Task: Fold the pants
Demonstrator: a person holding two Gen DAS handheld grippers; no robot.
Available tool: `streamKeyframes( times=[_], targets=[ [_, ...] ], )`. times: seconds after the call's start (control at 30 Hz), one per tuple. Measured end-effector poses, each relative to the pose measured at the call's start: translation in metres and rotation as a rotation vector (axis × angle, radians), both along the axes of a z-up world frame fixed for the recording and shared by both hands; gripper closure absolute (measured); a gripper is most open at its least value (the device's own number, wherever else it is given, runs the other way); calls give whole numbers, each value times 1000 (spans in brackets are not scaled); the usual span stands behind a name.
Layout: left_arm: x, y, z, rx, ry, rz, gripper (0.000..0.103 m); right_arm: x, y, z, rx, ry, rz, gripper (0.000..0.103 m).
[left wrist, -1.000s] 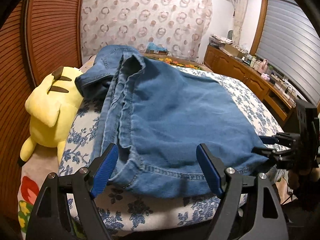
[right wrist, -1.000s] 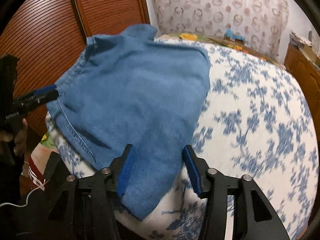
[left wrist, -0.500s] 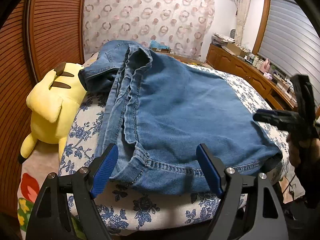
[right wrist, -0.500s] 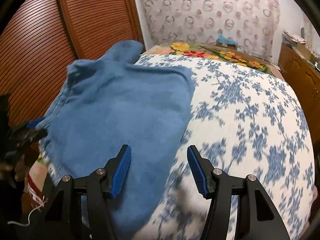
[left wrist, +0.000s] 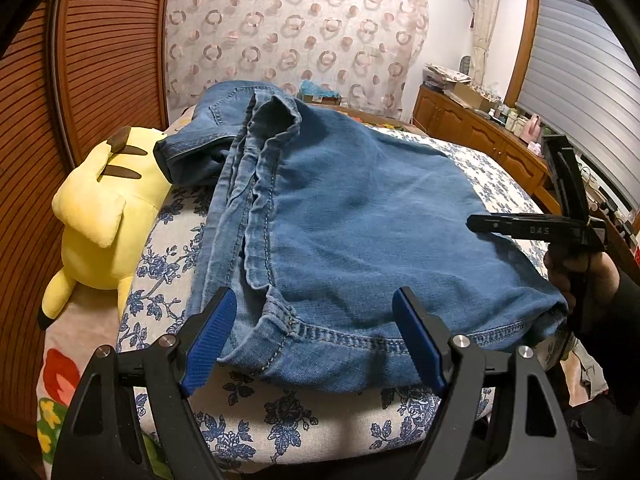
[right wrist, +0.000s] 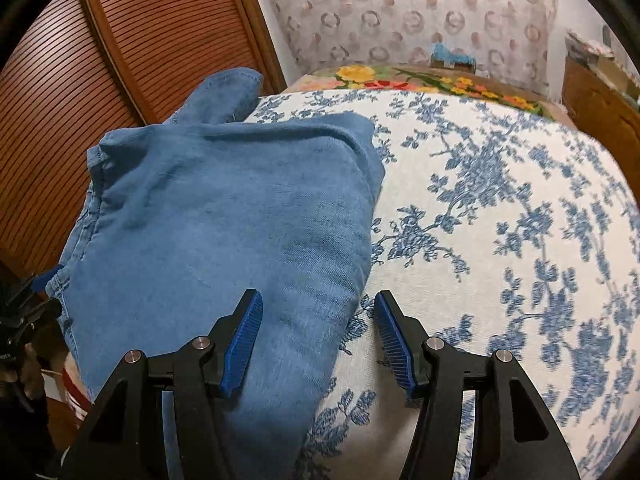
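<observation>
Pants (left wrist: 360, 220) lying folded on bed (left wrist: 280, 420), blue denim, near the bed's front-left corner. Hemmed front edge running along the bed's near rim, overhanging slightly at the right corner. Left side: stacked seam edges, rumpled, with a waistband part bunched toward the headboard end.

Left tool (left wrist: 316, 344): jaws wide apart, blue pads (left wrist: 208, 340) flanking the front hem, nothing between them, not touching cloth. Right tool (right wrist: 316, 340): jaws apart, nothing gripped; straddling the pants' right edge (right wrist: 360, 264) from above, left pad over denim, right pad over bare bedspread (right wrist: 500, 220).

Open room: broad bare stretch of blue-floral bedspread to the right of the pants. Left side tight: yellow plush toy (left wrist: 104, 216) just beside the pants, wooden slatted doors (left wrist: 92, 60) close behind it.

Room: ring-patterned curtain (left wrist: 288, 36) at the far end, wooden cabinets (left wrist: 480, 132) with clutter along the right wall, shuttered window (left wrist: 584, 80).

Left view only: plush toy, cabinets, window, and the right tool (left wrist: 532, 228) seen side-on in a hand (left wrist: 584, 276) above the pants' right corner. Right view only: flowered blanket (right wrist: 420, 80) at the bed's far end; left tool barely visible at frame's left edge.
</observation>
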State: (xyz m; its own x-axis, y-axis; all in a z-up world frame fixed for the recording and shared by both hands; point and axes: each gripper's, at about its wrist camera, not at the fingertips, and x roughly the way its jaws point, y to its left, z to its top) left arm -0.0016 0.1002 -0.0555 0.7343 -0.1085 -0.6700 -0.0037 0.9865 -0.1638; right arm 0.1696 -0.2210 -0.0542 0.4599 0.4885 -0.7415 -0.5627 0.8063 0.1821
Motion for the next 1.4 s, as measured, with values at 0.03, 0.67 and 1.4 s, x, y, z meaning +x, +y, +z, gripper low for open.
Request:
streamKeyframes(
  times=[0.03, 0.67, 1.4],
  targets=[
    [0, 0, 0, 0, 0, 0, 22, 1, 3, 0, 8, -6, 2, 43],
    [12, -16, 15, 22, -31, -41, 22, -7, 3, 76, 44, -296, 84, 95],
    [67, -112, 38, 51, -81, -226, 22, 61, -155, 19, -130, -157, -237, 89]
  ],
)
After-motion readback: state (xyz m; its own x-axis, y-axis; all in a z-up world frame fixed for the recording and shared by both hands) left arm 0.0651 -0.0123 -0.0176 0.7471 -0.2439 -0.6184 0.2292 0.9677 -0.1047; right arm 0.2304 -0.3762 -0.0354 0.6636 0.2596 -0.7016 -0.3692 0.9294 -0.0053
